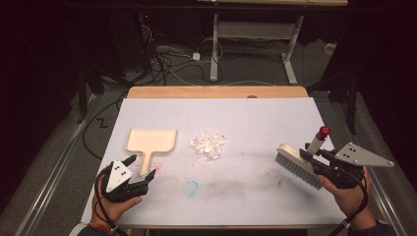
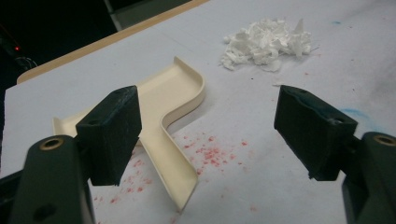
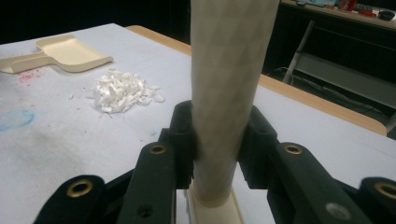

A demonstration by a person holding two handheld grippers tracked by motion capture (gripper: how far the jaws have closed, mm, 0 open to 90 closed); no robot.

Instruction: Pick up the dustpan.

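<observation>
Brush (image 1: 295, 164) clamped by its handle in right claw (image 1: 322, 164), bristles raised off table (image 1: 255, 118), ready to sweep shavings (image 1: 207, 143). Left claw (image 1: 139, 173) gapes, straddling dustpan (image 1: 150, 142) handle, ungripped.

From above your side you look down the whole table (image 1: 216, 110). Your left gripper view sits low, facing the dustpan (image 2: 173, 98); both gripper views share the white scraps (image 3: 121, 91).

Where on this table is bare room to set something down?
Free: the far strip beyond the dustpan and paper scraps, and the near middle between the left gripper and the brush. Crowded: around dustpan and scraps.
</observation>
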